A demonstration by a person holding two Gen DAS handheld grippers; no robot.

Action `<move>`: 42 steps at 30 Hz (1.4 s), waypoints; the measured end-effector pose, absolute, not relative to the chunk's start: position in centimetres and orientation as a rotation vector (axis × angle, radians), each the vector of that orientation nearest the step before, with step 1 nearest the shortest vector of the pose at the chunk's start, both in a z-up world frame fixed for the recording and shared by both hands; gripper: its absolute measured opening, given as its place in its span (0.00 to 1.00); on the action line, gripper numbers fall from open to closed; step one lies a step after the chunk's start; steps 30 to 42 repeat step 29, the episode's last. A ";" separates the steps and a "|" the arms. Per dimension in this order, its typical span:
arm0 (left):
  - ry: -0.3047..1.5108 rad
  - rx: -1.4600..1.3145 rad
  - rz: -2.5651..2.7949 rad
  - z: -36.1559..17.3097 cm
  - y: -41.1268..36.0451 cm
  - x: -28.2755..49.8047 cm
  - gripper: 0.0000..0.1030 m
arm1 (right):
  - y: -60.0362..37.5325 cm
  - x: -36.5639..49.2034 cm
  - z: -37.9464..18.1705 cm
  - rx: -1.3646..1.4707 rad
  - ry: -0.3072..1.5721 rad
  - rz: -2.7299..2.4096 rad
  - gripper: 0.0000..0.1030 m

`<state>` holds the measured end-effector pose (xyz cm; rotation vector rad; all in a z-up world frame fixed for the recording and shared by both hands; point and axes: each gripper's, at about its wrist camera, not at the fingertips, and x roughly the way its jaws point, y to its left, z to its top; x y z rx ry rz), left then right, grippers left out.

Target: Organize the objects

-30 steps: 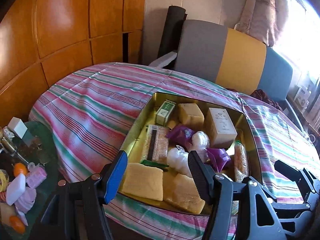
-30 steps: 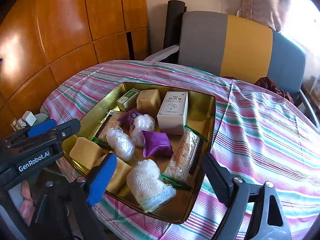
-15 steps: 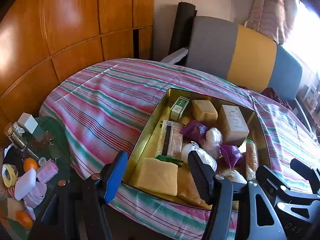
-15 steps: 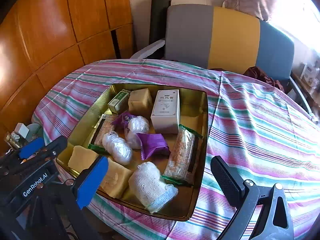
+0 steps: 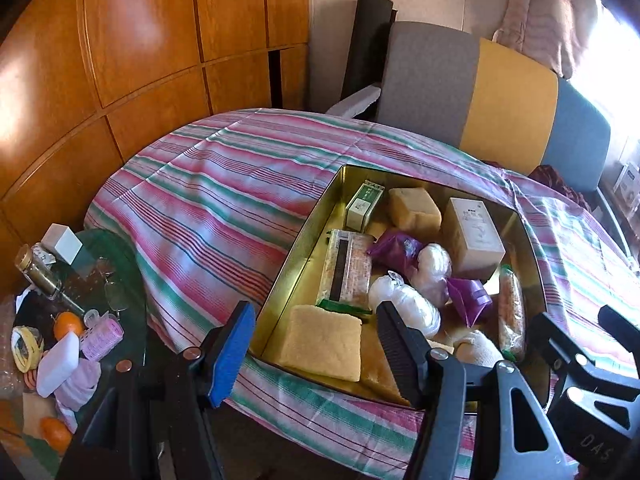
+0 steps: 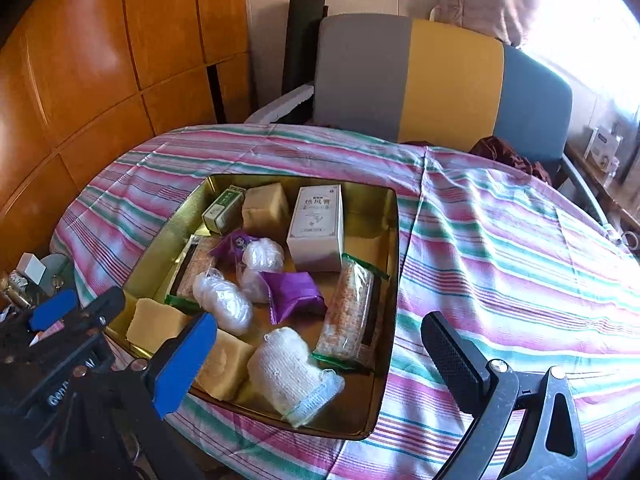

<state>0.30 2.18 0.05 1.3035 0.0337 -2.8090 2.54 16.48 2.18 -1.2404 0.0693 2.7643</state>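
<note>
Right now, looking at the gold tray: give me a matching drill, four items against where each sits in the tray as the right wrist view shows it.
Items, in the gold tray:
1. white box
2. green box
3. white mesh bundle
4. purple pouch

Places:
A. near edge, closest to the camera
B. far left corner
C. about the middle
D. far side, standing upright, right of the tan block

Pairs: 1-D, 2-B, 3-A, 4-C
</note>
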 end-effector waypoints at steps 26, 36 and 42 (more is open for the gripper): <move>-0.006 1.325 -2.822 0.2 3.3 1.1 0.60 | 16.7 2.6 1.9 -1.195 0.054 2.715 1.00; -0.001 1.320 -2.825 0.2 3.3 1.2 0.60 | 16.8 2.6 1.8 -1.198 0.054 2.715 1.00; -0.001 1.320 -2.825 0.2 3.3 1.2 0.60 | 16.8 2.6 1.8 -1.198 0.054 2.715 1.00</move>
